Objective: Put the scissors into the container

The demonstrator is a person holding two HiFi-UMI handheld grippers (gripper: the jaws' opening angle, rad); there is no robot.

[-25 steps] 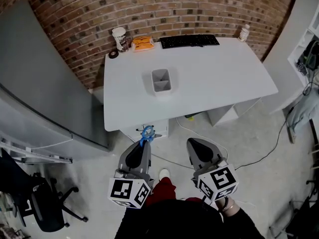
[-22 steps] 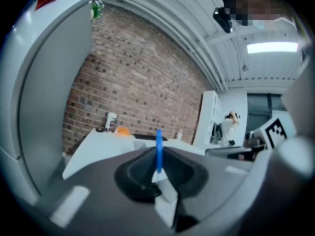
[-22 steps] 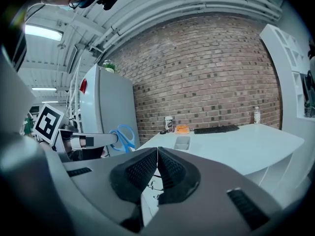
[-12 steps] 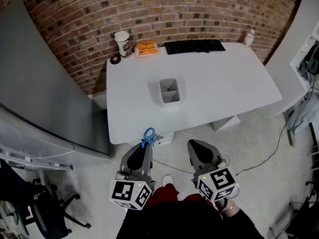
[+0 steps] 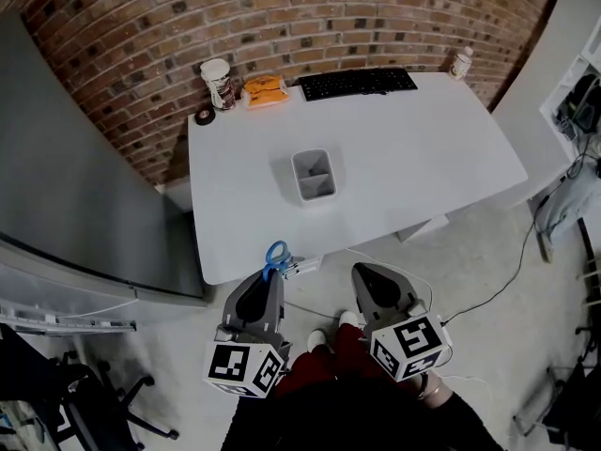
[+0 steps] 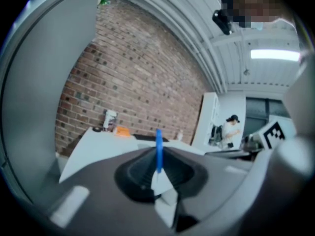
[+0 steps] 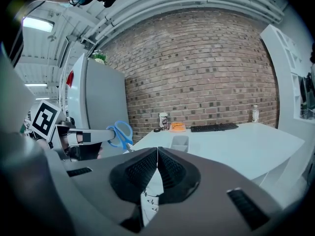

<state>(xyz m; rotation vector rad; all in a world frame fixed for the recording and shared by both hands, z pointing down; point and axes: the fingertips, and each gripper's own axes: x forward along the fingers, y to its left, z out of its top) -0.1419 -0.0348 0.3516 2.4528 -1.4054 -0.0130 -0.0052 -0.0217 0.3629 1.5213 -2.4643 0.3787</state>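
My left gripper [image 5: 269,285] is shut on blue-handled scissors [image 5: 276,258], whose handles stick out past the jaw tips toward the white table [image 5: 432,148]. In the left gripper view the scissors [image 6: 158,149] stand edge-on between the pads. The right gripper view shows their blue loops [image 7: 120,133] at the left. My right gripper [image 5: 368,285] is shut with nothing between its pads [image 7: 157,167]. A grey two-compartment container [image 5: 313,175] sits mid-table, well ahead of both grippers, which hover over the floor short of the table's near edge. The container [image 7: 179,142] also shows in the right gripper view.
At the table's far edge stand a paper cup [image 5: 216,82], an orange packet [image 5: 265,90], a black keyboard [image 5: 358,82], a small bottle [image 5: 460,62] and a tape roll [image 5: 203,116]. A grey cabinet [image 5: 75,186] flanks the left. Cables [image 5: 488,289] lie on the floor.
Both grippers have come closer to the table's near edge, the scissors still in the left one. The table and container sit lower and nearer in the head view.
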